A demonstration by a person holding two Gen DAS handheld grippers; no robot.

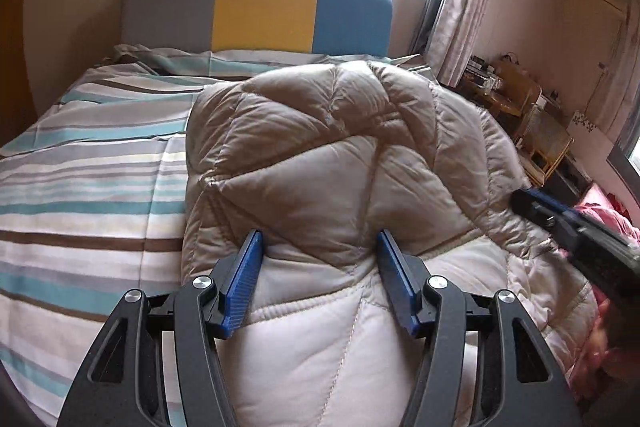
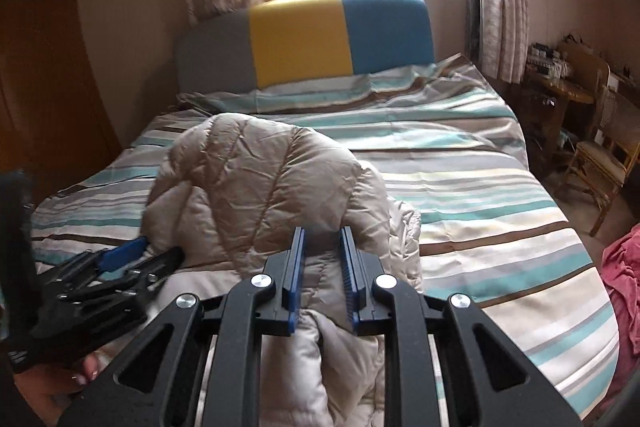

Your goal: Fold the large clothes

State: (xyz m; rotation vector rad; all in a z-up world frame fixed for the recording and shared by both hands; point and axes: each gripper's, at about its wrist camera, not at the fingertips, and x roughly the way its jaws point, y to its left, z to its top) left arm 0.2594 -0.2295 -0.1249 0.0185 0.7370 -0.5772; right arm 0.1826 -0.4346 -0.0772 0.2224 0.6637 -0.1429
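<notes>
You're mid-fold: both tongs carry the near edge of the puffer jacket (image 1: 320, 147) up and over toward the headboard (image 1: 256, 11) at 12 o'clock. Left gripper (image 1: 320, 247) holds a thick bunch, jaws half-wide. Right gripper (image 2: 322, 239) is pinched narrow on the hem. Next, I judge: lay the edge down evenly. Jacket: beige, quilted, puffy, heaped on the striped bed (image 2: 480, 187).

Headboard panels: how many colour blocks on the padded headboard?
3. Grey panel on the left, yellow panel in the middle, blue panel on the right. In the left wrist view the puffy beige quilted jacket hides none of them.
</notes>
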